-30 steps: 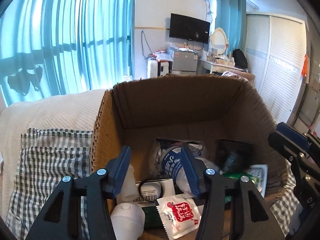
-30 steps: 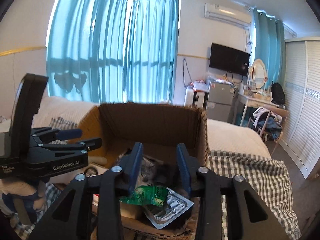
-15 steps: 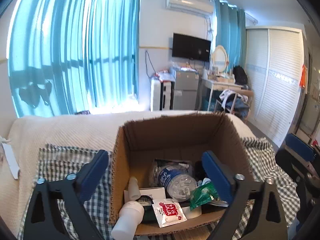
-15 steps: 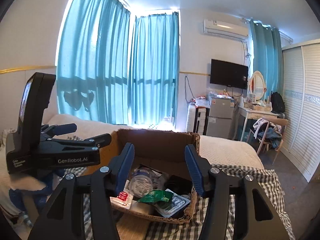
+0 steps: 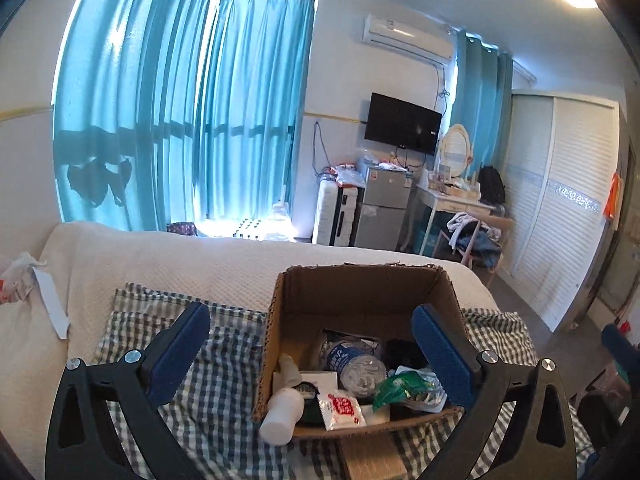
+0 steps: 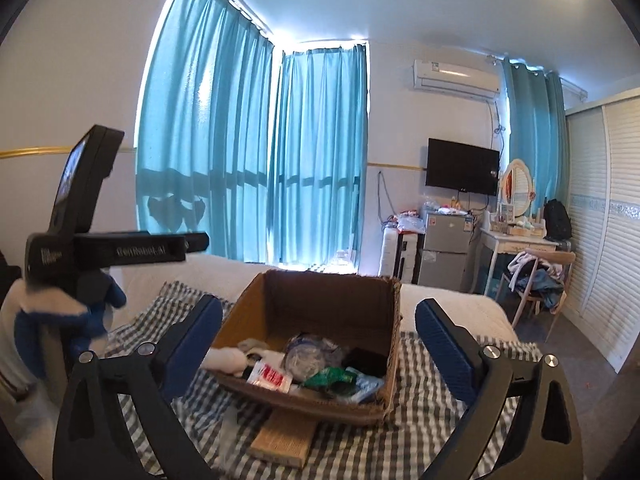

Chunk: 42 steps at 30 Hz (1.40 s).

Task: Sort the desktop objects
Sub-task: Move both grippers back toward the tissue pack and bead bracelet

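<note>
An open cardboard box [image 5: 360,292] stands on a checked cloth [image 5: 216,360]. In it lie a white bottle [image 5: 282,412], a red-and-white sachet [image 5: 342,408], a green packet [image 5: 400,386] and a clear bottle with a blue label [image 5: 352,360]. My left gripper [image 5: 310,310] hangs open and wide, above and short of the box, with nothing between its fingers. My right gripper [image 6: 318,302] faces the same box [image 6: 328,300] from its right front. Its jaws are opening and hold nothing. The sachet [image 6: 270,376] and green packet [image 6: 330,380] show there too.
A pale wooden block [image 6: 284,436] sticks out from under the box's near edge. The cloth lies on a white bedspread [image 5: 180,264]. A gloved hand [image 6: 52,312] holds the left tool at the left of the right wrist view. A chair, desk and fridge stand behind.
Both grippers have drawn back and up from inside the box, so the whole box now shows. Both pairs of jaws have spread wide; nothing came out with them.
</note>
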Tool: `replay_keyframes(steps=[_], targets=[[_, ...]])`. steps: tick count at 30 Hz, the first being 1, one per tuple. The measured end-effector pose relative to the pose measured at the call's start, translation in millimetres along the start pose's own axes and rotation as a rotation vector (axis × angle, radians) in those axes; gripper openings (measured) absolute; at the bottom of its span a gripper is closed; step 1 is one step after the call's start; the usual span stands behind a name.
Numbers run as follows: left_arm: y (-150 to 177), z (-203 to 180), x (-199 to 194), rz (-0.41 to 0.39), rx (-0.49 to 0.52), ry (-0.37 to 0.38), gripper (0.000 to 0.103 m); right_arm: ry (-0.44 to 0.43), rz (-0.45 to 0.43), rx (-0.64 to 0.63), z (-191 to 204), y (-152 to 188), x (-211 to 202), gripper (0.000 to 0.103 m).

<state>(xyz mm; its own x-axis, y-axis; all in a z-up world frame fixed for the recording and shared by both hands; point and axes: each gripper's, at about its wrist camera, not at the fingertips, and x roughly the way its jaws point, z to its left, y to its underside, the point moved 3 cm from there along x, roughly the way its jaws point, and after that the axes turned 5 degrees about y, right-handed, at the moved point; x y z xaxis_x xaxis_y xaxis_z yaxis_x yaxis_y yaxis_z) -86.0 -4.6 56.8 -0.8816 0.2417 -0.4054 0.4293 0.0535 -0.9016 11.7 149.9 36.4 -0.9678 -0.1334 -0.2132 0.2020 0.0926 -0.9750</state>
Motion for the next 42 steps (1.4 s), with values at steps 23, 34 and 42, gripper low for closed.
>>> replay_keyframes(steps=[23,34,42], targets=[[83,-11,-45,0.093,0.254,0.033,0.103,-0.104,0.269,-0.053,47,117,-24,0.101],[144,-19,8,0.248,0.294,0.044,0.103,-0.091,0.374,-0.045,45,162,-2,0.101],[185,-16,36,0.374,0.299,0.056,0.102,-0.139,0.484,-0.054,60,201,13,0.101]])
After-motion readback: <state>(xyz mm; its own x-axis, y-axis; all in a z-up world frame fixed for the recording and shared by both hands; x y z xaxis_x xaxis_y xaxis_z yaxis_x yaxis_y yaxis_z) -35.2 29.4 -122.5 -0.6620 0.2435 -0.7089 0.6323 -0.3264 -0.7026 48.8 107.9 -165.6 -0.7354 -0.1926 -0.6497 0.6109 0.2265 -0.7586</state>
